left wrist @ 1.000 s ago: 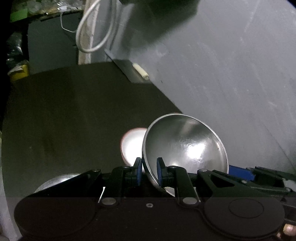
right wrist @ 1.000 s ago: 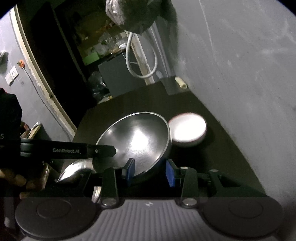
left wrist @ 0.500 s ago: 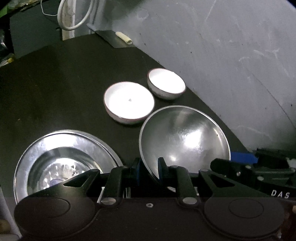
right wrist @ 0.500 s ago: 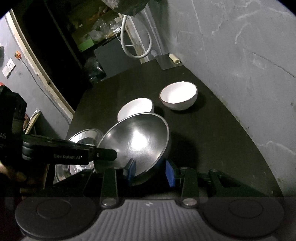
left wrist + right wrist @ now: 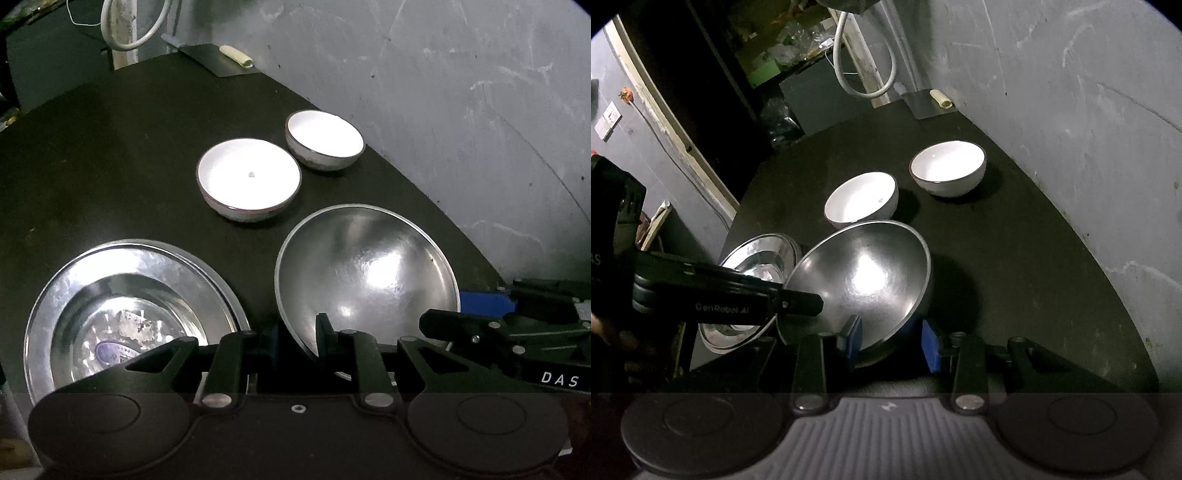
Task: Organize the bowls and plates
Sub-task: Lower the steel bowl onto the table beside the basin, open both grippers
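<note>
A large steel bowl (image 5: 369,273) is held tilted above the dark table (image 5: 110,155) by both grippers. My left gripper (image 5: 297,334) is shut on its near rim. My right gripper (image 5: 892,341) has its blue pads on either side of the bowl's (image 5: 864,280) lower rim. A stack of steel plates (image 5: 125,314) lies at the left, also in the right wrist view (image 5: 757,258). Two white ceramic bowls stand beyond: one nearer (image 5: 249,179) (image 5: 862,199), one by the wall (image 5: 325,140) (image 5: 947,168).
A grey wall (image 5: 461,92) runs along the table's right edge. A grey metal sheet with a small beige roll (image 5: 236,55) lies at the far corner. A white hose loop (image 5: 864,62) hangs behind. The other gripper's body (image 5: 535,332) sits right of the steel bowl.
Both grippers with the steel bowl have pulled back and risen from the table. The plates and both white bowls have come into view and look farther off.
</note>
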`<state>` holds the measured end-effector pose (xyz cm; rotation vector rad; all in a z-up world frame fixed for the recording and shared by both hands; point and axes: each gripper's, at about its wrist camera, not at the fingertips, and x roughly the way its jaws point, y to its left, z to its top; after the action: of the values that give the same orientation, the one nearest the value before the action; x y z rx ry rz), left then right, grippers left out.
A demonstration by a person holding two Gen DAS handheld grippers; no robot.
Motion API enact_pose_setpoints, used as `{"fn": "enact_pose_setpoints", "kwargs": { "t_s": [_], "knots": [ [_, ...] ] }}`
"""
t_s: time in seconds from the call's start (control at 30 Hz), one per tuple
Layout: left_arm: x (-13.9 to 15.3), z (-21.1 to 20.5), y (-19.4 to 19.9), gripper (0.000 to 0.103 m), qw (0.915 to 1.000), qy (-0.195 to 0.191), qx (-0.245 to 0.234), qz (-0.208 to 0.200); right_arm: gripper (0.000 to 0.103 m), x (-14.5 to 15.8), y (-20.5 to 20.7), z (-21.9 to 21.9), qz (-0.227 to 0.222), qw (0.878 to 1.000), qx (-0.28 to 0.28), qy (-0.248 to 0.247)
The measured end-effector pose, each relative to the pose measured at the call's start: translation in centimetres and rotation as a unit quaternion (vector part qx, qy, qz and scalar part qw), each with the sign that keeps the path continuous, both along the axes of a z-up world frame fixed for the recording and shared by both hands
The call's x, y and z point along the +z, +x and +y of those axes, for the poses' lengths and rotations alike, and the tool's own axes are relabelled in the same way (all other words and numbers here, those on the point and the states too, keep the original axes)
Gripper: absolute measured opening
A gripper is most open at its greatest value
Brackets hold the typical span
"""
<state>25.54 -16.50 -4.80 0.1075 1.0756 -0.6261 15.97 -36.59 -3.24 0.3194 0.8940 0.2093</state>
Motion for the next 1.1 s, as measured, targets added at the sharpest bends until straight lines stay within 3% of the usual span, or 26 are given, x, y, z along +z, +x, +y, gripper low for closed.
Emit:
{"fn": "enact_pose_setpoints", "kwargs": {
  "t_s": [0.8, 1.1],
  "knots": [
    [-0.5, -0.4, -0.3, 0.025, 0.9998, 0.011, -0.014, -0.004, 0.041, -1.2, 0.6, 0.1, 0.017, 1.000, -0.003, -0.002],
    [0.1, -0.6, -0.6, 0.033, 0.9992, 0.018, -0.022, -0.028, 0.045, -1.3, 0.7, 0.1, 0.018, 1.000, -0.001, -0.004]
  ]
}}
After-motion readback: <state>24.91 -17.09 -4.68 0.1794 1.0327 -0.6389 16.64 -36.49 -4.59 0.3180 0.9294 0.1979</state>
